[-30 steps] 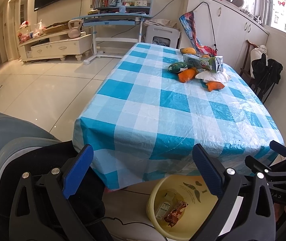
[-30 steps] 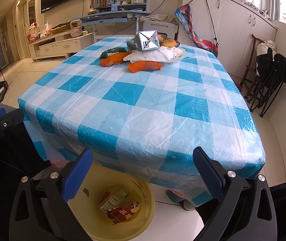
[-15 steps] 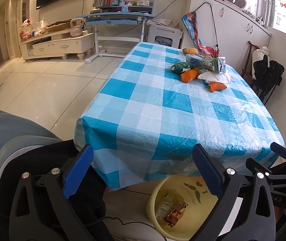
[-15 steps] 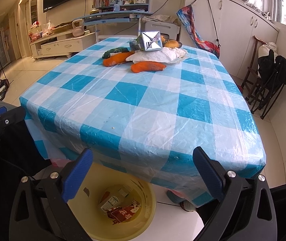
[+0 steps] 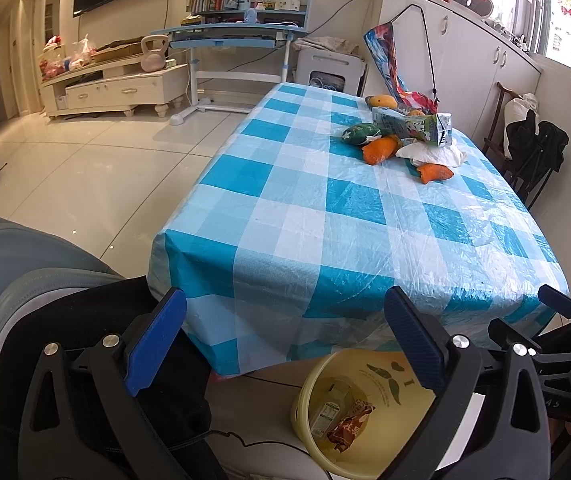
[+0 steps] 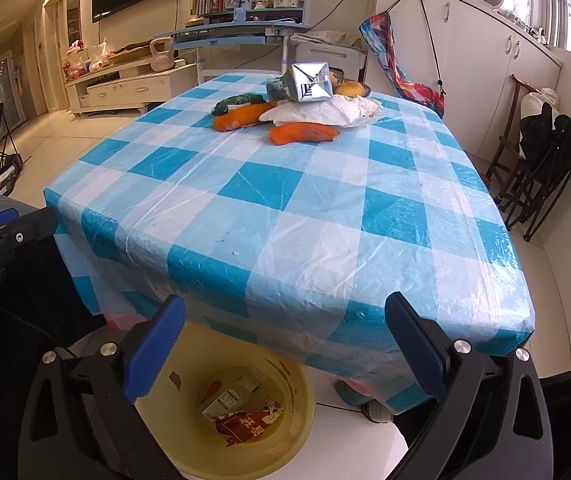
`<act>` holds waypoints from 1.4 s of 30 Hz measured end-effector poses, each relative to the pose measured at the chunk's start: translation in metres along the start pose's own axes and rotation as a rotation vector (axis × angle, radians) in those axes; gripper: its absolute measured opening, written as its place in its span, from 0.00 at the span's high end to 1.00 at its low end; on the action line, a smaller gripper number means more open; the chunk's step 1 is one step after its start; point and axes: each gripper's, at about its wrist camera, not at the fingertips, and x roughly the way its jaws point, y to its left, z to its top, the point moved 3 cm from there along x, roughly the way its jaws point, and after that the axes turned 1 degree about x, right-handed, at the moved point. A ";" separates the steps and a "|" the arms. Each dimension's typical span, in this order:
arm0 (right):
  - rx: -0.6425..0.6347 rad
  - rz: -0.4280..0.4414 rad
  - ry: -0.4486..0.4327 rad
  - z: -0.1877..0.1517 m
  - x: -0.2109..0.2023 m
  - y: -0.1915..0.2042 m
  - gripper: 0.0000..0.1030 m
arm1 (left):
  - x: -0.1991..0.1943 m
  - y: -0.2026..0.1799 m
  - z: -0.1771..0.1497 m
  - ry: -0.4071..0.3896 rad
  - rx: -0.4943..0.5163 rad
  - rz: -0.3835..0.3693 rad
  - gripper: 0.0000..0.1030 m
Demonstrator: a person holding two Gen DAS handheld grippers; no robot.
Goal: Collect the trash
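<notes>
A yellow basin [image 5: 369, 432] stands on the floor below the table's near edge, holding a small carton and a red wrapper [image 5: 349, 424]; it also shows in the right wrist view [image 6: 245, 436]. A drink carton [image 5: 413, 126] lies on crumpled white paper [image 5: 431, 154] at the table's far end, among orange and green plush vegetables [image 5: 381, 148]. The carton [image 6: 311, 82] and paper [image 6: 321, 112] show in the right wrist view. My left gripper [image 5: 285, 344] is open and empty above the basin. My right gripper [image 6: 285, 340] is open and empty, also above the basin.
The table [image 6: 285, 208] has a blue-and-white checked plastic cover. A grey seat [image 5: 13, 280] is at the left. Folded dark chairs [image 6: 541, 168] stand at the right by white cupboards. A blue desk [image 5: 237, 36] and a TV bench are at the back.
Both views have shifted slightly closer to the table and a little higher. Both grippers stay open and empty; the objects have not moved.
</notes>
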 end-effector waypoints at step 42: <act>-0.034 0.003 0.004 -0.001 0.001 0.006 0.07 | 0.002 0.002 0.000 0.005 -0.006 0.001 0.07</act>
